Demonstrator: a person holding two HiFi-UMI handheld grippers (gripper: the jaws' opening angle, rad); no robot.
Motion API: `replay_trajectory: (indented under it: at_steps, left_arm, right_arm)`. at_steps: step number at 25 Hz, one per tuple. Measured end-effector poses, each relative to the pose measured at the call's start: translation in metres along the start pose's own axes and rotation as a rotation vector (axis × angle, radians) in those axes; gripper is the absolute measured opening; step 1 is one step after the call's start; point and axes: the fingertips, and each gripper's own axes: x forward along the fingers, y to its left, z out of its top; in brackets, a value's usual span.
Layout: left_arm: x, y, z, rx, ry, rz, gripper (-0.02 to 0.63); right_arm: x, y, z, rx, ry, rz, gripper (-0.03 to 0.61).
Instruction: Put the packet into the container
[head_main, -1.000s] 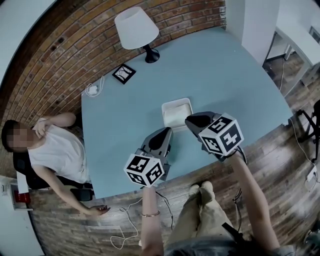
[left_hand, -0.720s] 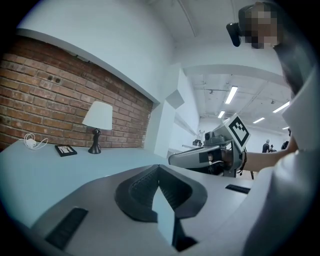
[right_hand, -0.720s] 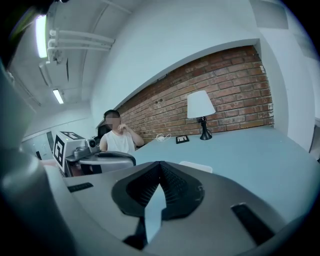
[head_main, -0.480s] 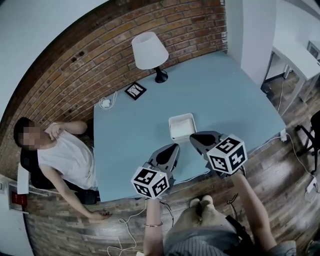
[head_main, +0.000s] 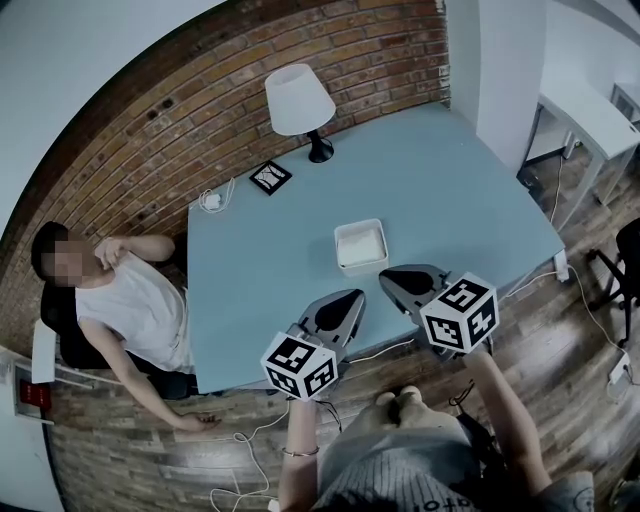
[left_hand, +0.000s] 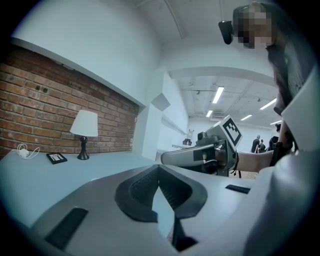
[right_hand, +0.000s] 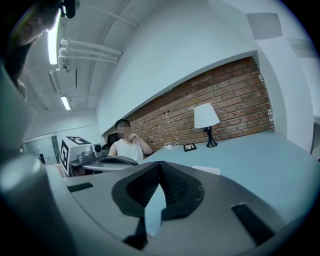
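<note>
The white container (head_main: 360, 246) sits on the light blue table (head_main: 450, 190), a little in from its near edge; its inside looks white and I cannot make out a packet in it. My left gripper (head_main: 352, 297) hovers over the near edge, left of the container, jaws meeting at the tip (left_hand: 159, 169) with nothing between them. My right gripper (head_main: 388, 277) is just in front of the container, also shut and empty (right_hand: 160, 166). The container's rim (right_hand: 206, 170) shows low beyond the right jaws. Each gripper view shows the other gripper: the right gripper (left_hand: 200, 152) and the left gripper (right_hand: 100, 160).
A white lamp (head_main: 300, 100) stands at the table's far side, with a black square pad (head_main: 270, 177) and a white charger with its cable (head_main: 212, 200) near the far left corner. A person (head_main: 120, 305) sits at the left of the table. Cables lie on the wooden floor.
Both grippers have drawn back from beside the container toward the table's near edge. The head view has pulled back and shows more of the table.
</note>
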Motion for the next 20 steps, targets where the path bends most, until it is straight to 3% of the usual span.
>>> replay_trajectory:
  at_steps: [20]
  left_arm:
    - [-0.0084,0.0033,0.0031,-0.007,-0.018,0.046,0.008]
  right_arm:
    - [-0.0039,0.0074,-0.0065,-0.011,-0.014,0.044,0.012]
